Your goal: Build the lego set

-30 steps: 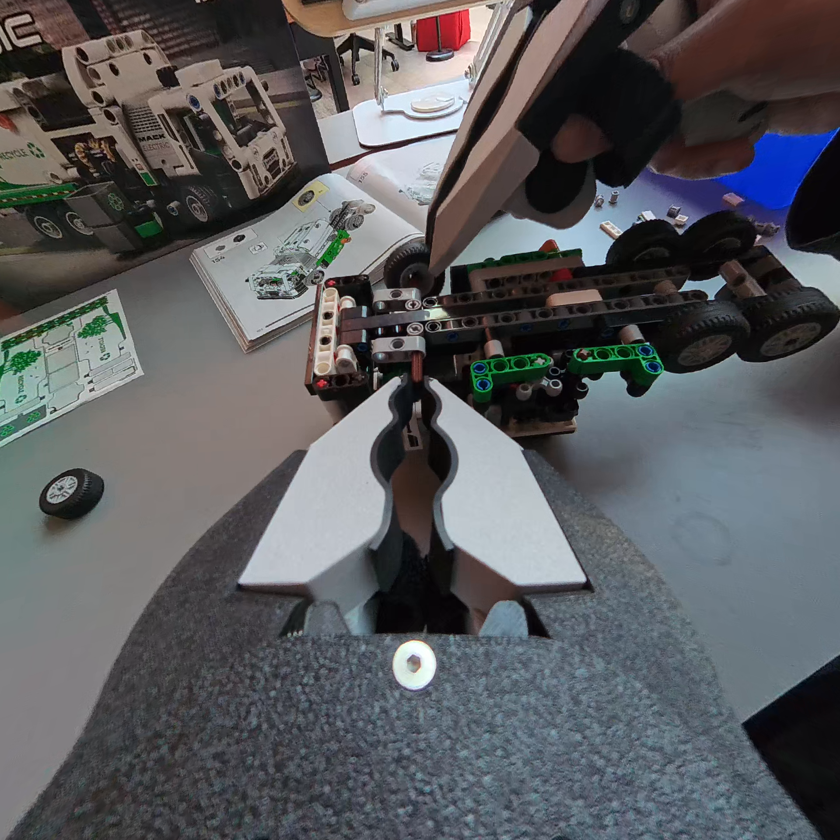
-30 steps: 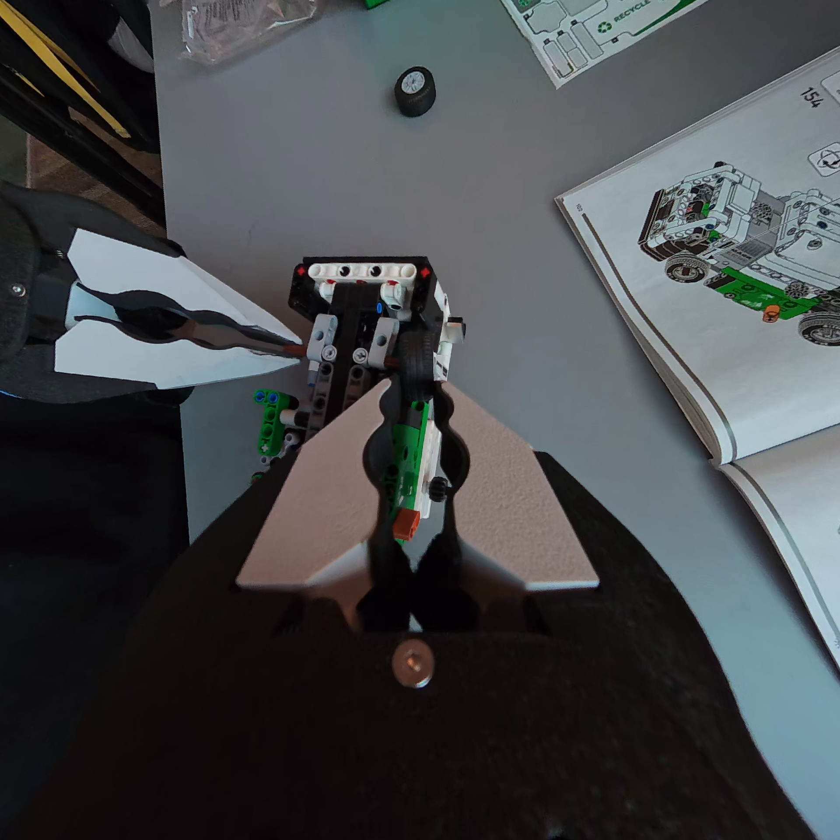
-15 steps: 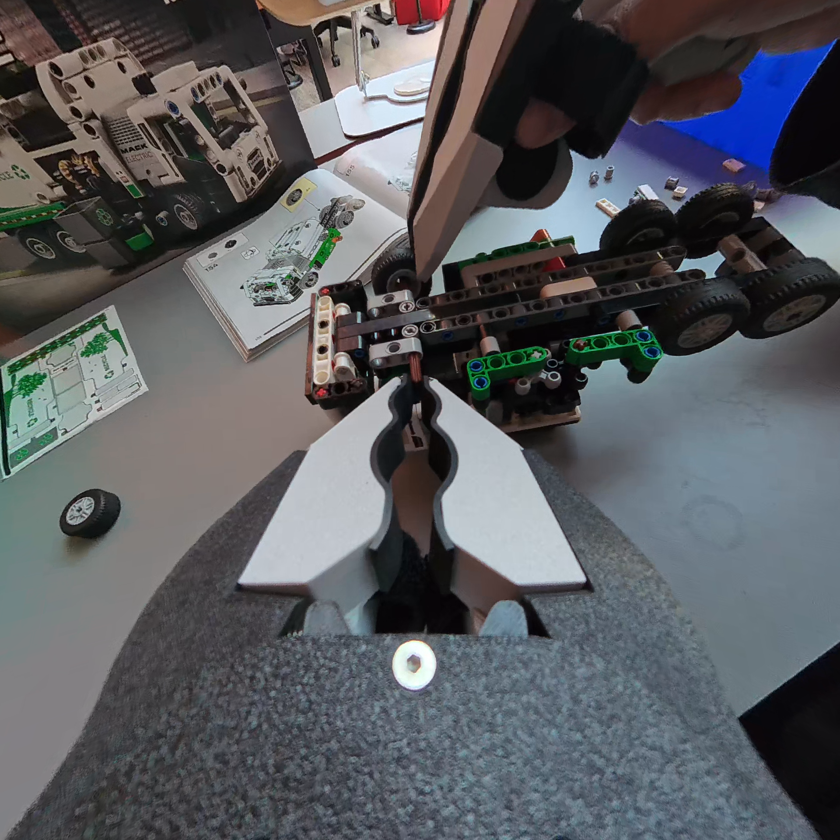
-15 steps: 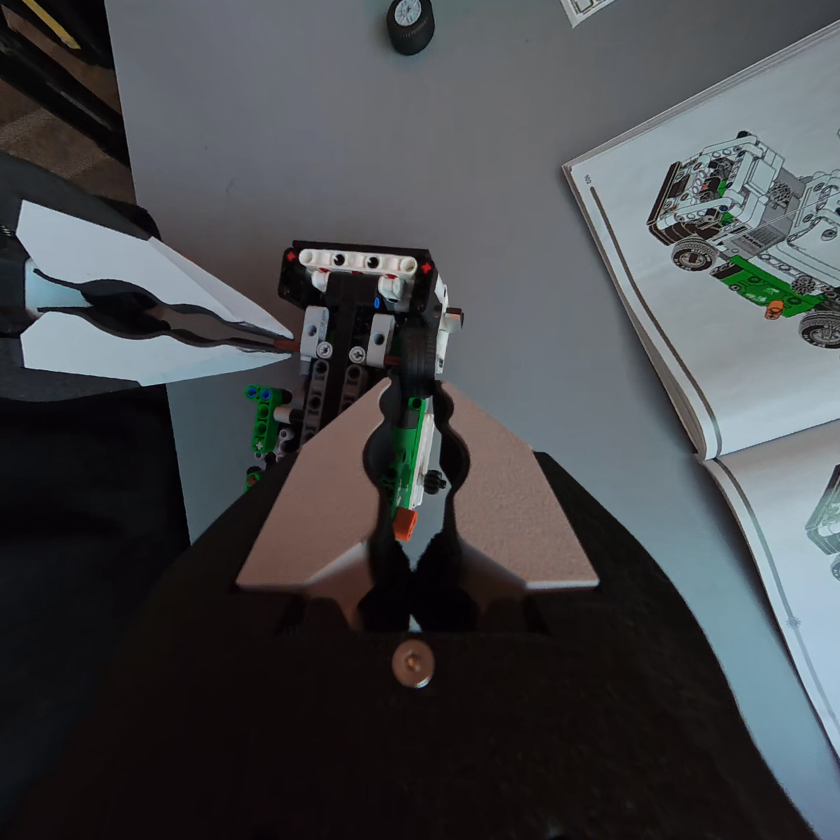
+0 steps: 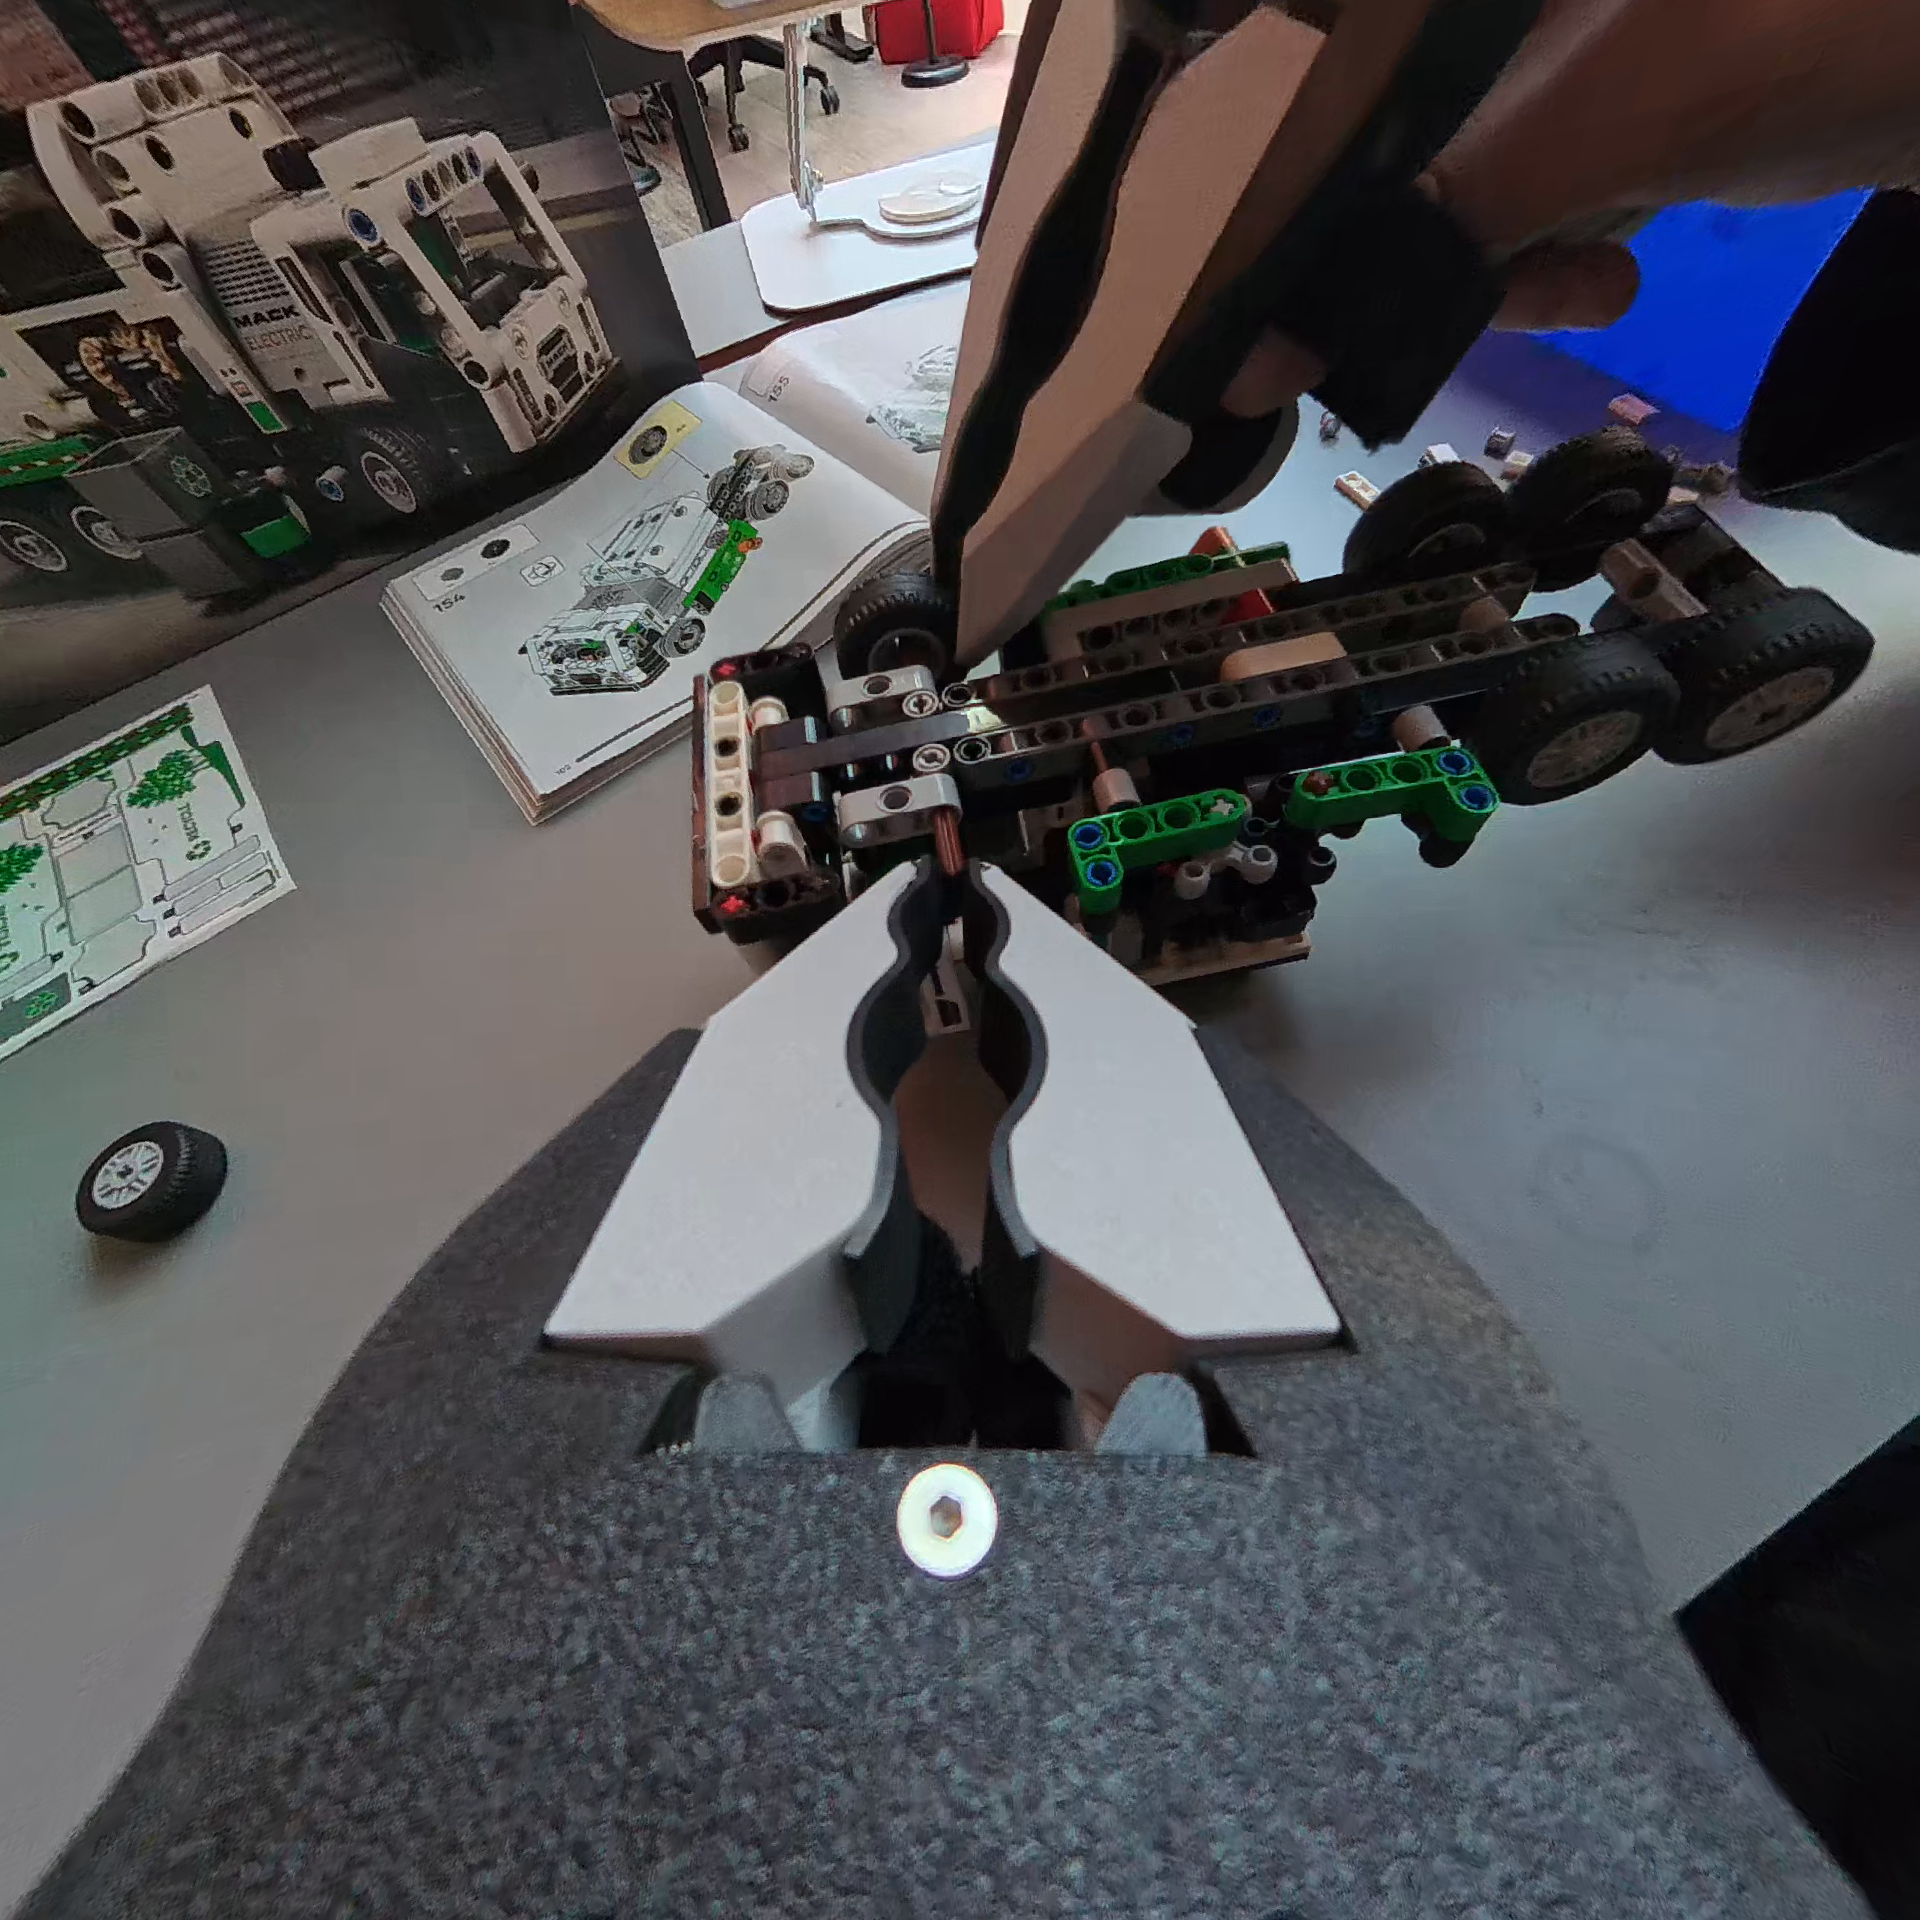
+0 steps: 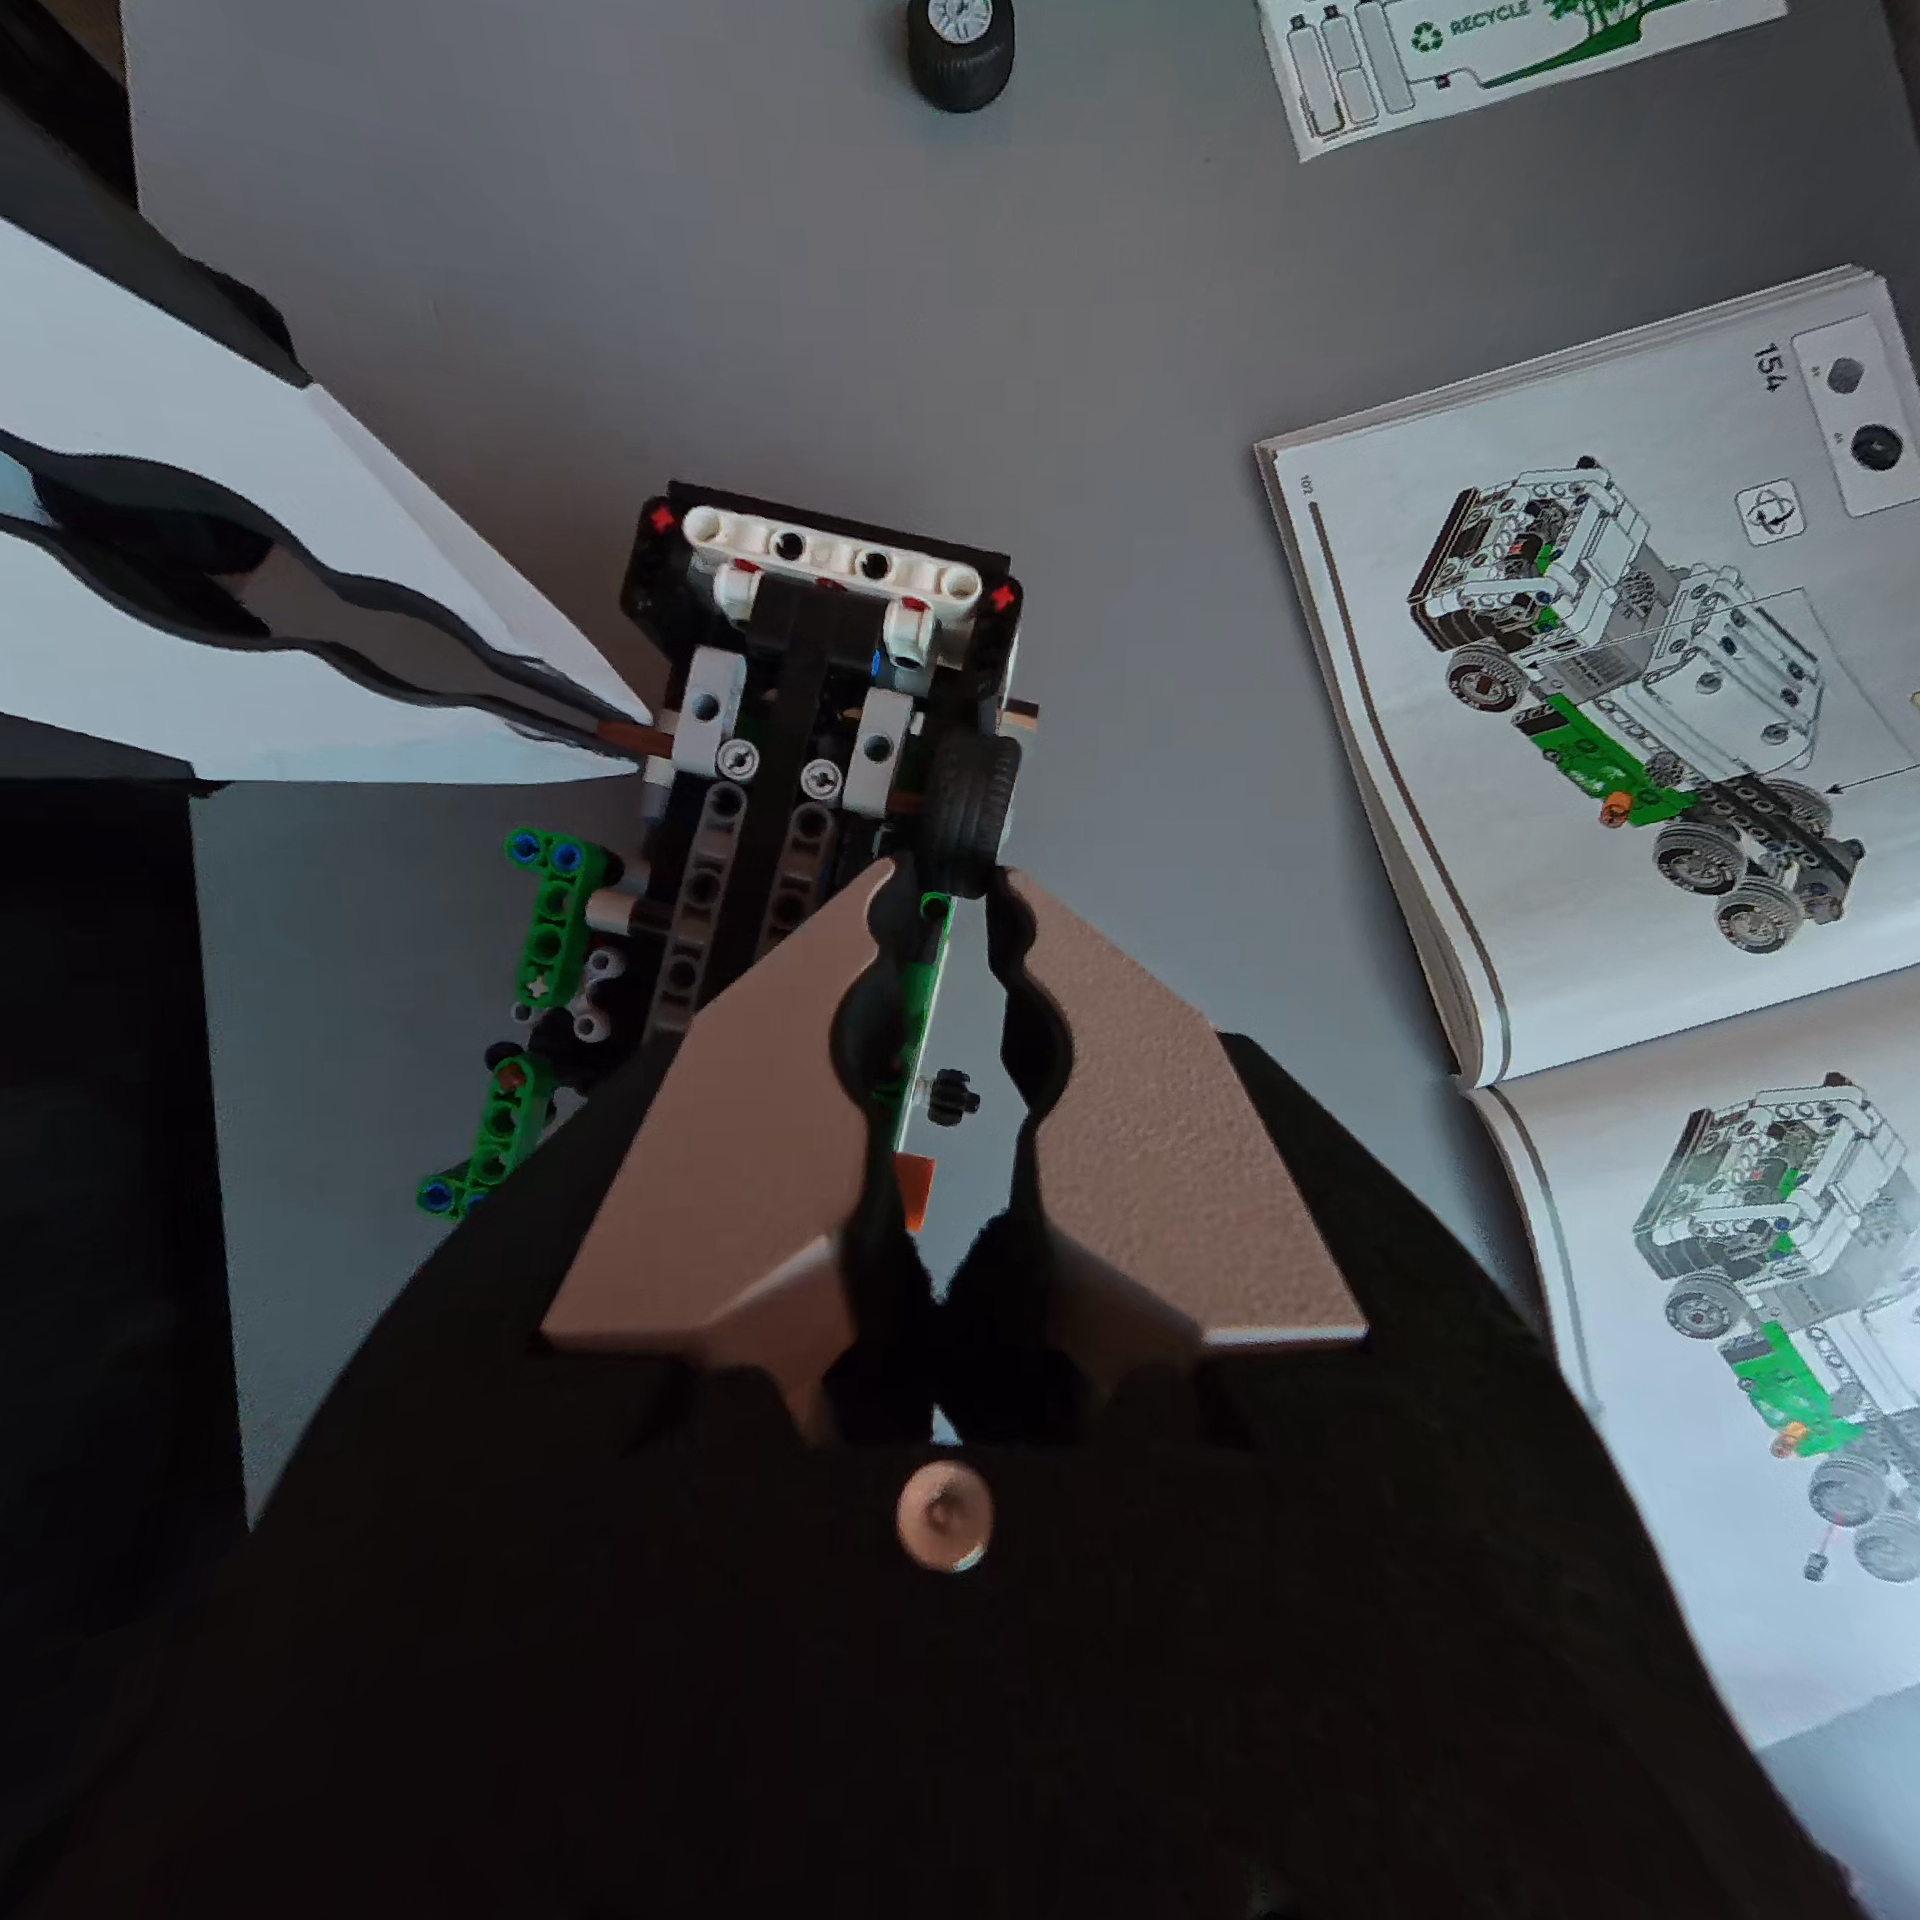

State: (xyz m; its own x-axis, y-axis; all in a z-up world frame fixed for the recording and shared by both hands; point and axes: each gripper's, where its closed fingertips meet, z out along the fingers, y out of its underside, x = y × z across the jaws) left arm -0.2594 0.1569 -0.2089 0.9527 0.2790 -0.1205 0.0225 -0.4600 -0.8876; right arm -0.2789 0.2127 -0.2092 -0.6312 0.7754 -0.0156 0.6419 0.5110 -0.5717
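The lego truck chassis lies on its side on the grey table; it also shows in the right wrist view. My left gripper is shut on the end of a brown axle that runs through the chassis front. In the right wrist view the left gripper comes in from the left on that axle. My right gripper comes down from above, its tips closed on the black front wheel. The wheel sits on the axle's far end under the right gripper.
A loose wheel lies at the left. An open instruction booklet, a sticker sheet and the set's box lie behind. Several small loose parts lie beyond the rear wheels. The table edge is close at the left. One gripper's finger ends stand about 7 cm off the other's.
The right gripper has swung more upright over the wheel, and a brown axle tip now shows past the wheel. The left gripper has kept its hold on the axle.
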